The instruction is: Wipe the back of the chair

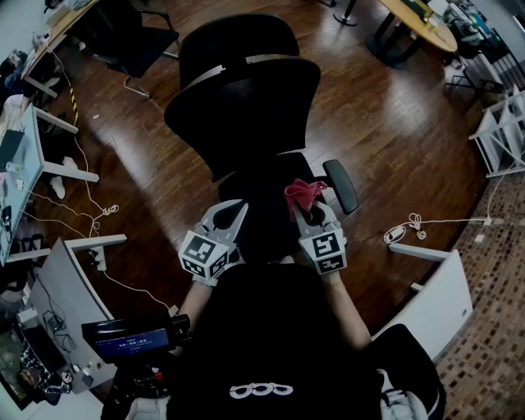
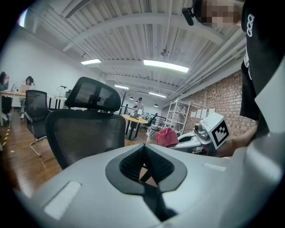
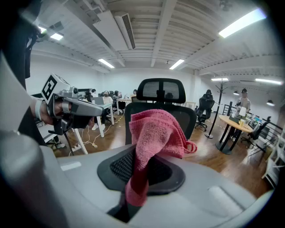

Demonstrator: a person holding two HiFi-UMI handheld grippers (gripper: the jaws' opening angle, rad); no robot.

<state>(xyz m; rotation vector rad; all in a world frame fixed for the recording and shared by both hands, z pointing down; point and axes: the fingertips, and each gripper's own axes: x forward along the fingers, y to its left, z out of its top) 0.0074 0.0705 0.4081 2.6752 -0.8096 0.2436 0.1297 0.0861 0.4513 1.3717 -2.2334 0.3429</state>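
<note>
The black mesh chair [image 1: 246, 115] stands right in front of me, its back and headrest [image 1: 238, 45] facing me. My right gripper [image 1: 312, 215] is shut on a red cloth [image 1: 303, 193], held just short of the chair back's lower edge. In the right gripper view the red cloth [image 3: 153, 133] bunches up out of the jaws of the right gripper [image 3: 142, 156] and hides part of the chair back [image 3: 189, 116]. My left gripper [image 1: 227, 215] is level with it on the left, shut and holding nothing. In the left gripper view the left gripper [image 2: 143, 150] points past the chair back [image 2: 84, 133].
The chair's armrest [image 1: 340, 184] juts out right of the cloth. White desks [image 1: 25, 156] and floor cables [image 1: 90, 209] lie at the left, another black chair [image 1: 131, 37] at the back left. A round wooden table [image 1: 418, 20] and a white shelf [image 1: 500, 135] are at the back right.
</note>
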